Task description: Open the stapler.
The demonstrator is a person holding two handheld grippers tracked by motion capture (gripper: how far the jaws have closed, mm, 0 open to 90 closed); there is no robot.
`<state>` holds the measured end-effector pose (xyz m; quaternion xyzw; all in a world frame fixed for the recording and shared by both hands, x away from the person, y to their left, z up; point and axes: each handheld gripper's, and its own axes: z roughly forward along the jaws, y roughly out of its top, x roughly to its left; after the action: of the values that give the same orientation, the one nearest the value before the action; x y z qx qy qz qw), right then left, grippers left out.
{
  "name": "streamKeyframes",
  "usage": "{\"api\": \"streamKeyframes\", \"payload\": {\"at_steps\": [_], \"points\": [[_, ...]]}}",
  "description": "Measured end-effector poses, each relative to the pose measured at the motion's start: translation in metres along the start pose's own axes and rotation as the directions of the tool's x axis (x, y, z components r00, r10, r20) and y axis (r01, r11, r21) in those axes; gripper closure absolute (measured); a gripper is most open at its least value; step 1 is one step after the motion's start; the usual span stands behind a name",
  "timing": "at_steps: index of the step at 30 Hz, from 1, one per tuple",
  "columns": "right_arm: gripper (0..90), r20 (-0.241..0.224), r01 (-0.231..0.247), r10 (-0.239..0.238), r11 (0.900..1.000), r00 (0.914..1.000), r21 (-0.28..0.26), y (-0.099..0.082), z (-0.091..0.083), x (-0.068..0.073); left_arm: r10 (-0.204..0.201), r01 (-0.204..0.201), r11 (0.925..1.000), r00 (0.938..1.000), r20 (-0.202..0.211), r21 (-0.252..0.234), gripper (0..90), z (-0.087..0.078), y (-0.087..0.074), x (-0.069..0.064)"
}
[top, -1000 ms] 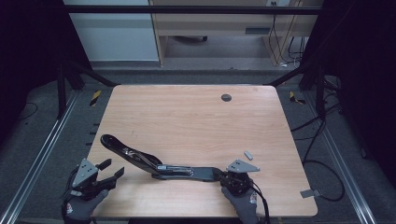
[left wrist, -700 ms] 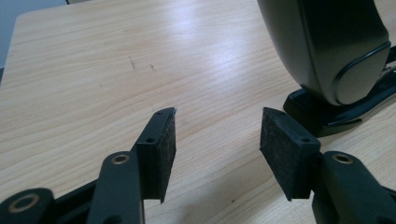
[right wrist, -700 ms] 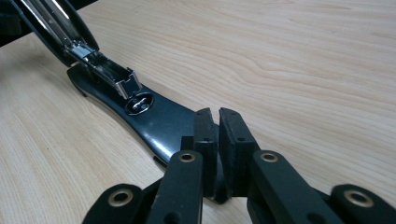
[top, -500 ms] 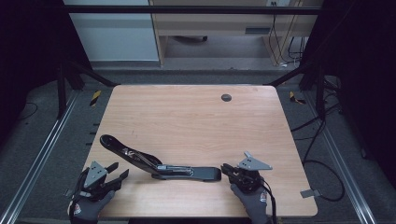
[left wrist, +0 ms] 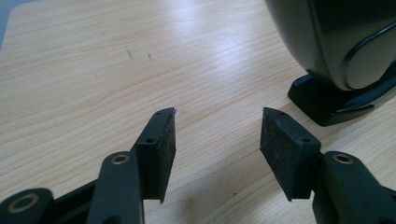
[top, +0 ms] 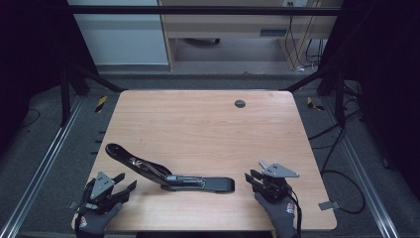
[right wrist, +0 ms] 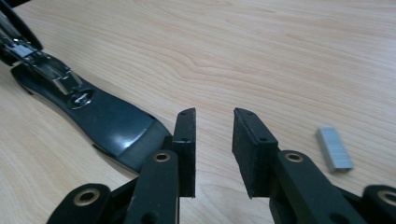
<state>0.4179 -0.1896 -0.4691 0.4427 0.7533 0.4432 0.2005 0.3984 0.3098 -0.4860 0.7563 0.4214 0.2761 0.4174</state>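
Meanwhile, an opened stapler (top: 168, 171) is flanked low in the frame by left gripper (top: 121, 186) and right gripper (top: 251, 177), both held released, seemingly for reloading.

No legible text, brand, number or sign in any view. Gloves (top: 285, 210) at 5 and 7 o'clock carry a small red-and-white patch, too small to read. Stapler (top: 168, 173) body and staple strip (right wrist: 334, 149) are unmarked. Table (top: 198, 124) surface bears no label.
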Motion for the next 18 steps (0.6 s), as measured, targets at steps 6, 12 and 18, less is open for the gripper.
{"api": "streamKeyframes", "payload": {"at_steps": [6,12,18], "points": [[67.3,0.035,-0.013,0.012,0.9999,0.9993,0.011,0.001,-0.008,-0.013,-0.005,0.005,1.0000,1.0000,-0.005,0.008,42.6,0.001,-0.001,0.001],[63.2,0.075,-0.031,0.030,0.9994,0.9967,0.012,0.004,-0.015,-0.026,-0.010,0.010,0.9999,0.9999,-0.002,0.012,41.4,0.002,-0.001,0.000],[60.4,0.093,-0.028,0.025,0.9990,0.9953,0.035,0.010,-0.016,-0.035,-0.012,0.012,0.9998,0.9999,-0.006,0.019,40.2,0.003,-0.001,0.000]]}}
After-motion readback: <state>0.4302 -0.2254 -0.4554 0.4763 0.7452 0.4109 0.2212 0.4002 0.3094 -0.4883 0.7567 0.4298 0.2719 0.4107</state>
